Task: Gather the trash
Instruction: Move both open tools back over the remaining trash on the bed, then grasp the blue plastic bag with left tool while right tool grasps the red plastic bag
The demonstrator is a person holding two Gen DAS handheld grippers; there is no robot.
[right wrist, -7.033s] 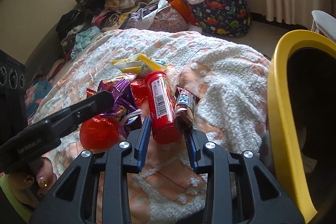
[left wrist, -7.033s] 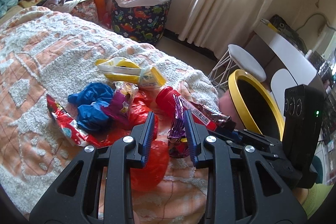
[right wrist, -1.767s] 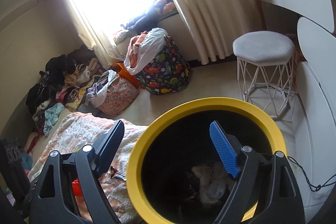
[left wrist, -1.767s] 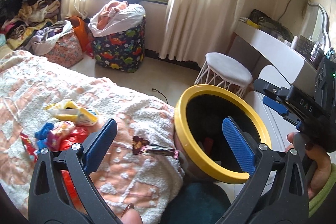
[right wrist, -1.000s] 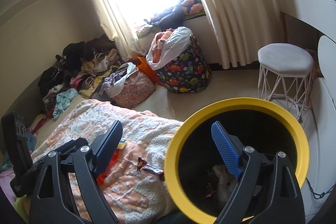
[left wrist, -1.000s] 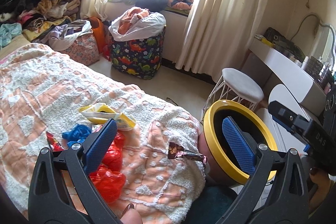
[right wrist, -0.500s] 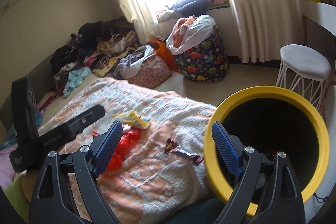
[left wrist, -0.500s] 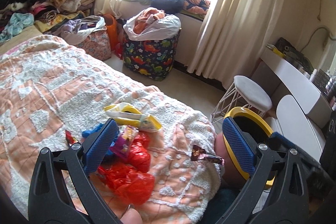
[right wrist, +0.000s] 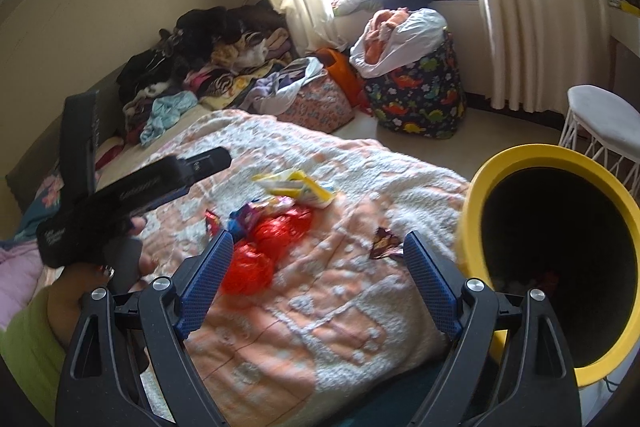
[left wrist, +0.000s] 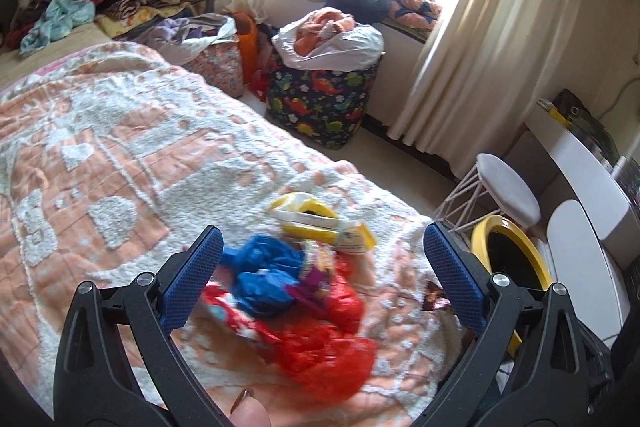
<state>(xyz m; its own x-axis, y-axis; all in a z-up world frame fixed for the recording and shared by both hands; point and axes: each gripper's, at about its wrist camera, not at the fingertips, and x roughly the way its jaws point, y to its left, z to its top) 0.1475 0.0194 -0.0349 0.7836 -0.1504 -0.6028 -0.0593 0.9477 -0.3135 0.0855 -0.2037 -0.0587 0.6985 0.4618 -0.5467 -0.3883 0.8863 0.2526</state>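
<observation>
A heap of trash lies on the peach and white bedspread (left wrist: 100, 155): a yellow wrapper (left wrist: 320, 221), a crumpled blue bag (left wrist: 266, 273), a purple wrapper (left wrist: 316, 275) and red plastic bags (left wrist: 328, 343). My left gripper (left wrist: 320, 283) hangs above this heap, open and empty. A small dark wrapper (right wrist: 384, 243) lies apart near the bed's edge, just ahead of my right gripper (right wrist: 318, 283), which is open and empty too. The yellow-rimmed black bin (right wrist: 484, 183) stands tilted beside the bed at the right. In the right wrist view the heap (right wrist: 264, 239) sits left of centre.
A dinosaur-print hamper (left wrist: 324, 107) with a white bag stands by the curtain. A white stool (left wrist: 506, 187) and a white desk (left wrist: 580, 163) are at the right. Clothes (right wrist: 208, 51) are piled at the bed's far end. A hand in a green sleeve (right wrist: 28, 343) holds the left gripper.
Both grippers have swung left, away from the bin and toward the bed. The trash heap now lies between the left gripper's fingers, and the bin has slid to the right edge of both views.
</observation>
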